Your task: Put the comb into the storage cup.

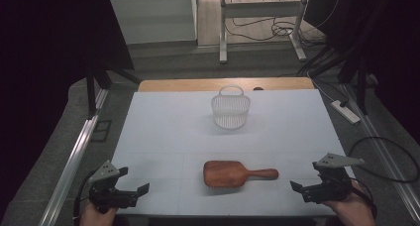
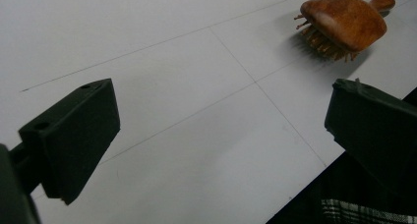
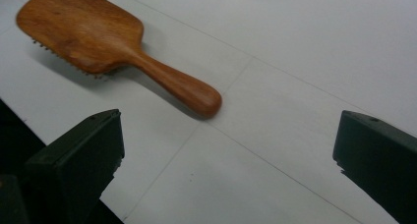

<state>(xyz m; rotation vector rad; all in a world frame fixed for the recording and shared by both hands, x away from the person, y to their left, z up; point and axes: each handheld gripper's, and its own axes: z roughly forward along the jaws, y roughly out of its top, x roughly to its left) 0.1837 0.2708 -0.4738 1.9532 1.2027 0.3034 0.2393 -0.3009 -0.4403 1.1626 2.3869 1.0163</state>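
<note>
- Wooden hairbrush [image 1: 240, 173] lies bristles down on the white table top [image 1: 163, 132], near my edge, approx. centre btwn my two grippers; handle points to my right.
- In the left gripper view the brush [image 2: 342, 21] sits top right, head end toward me, bristles showing under the head; well apart from my jaws.
- In the right gripper view the brush [image 3: 108, 47] is upper left, smooth back up, rounded handle tip nearest to me, ahead of the jaws, not btwn them.
- Right gripper [image 1: 302, 187]: in my right hand at the front right corner, jaws spread wide, nothing in them, aimed left at the handle; not touching it. Grey plate on top.
- Left gripper [image 1: 141, 190]: in my left hand at the front left, jaws wide apart too, empty, aimed right toward the brush head; well apart from it.
- White slatted basket [image 1: 231, 109] w/ hoop handle stands upright farther back, mid table, well beyond the brush.
- Bare wood strip [image 1: 198, 84] runs along the far edge of the table.
- Power strip [image 1: 345, 111] on the floor at right.
</note>
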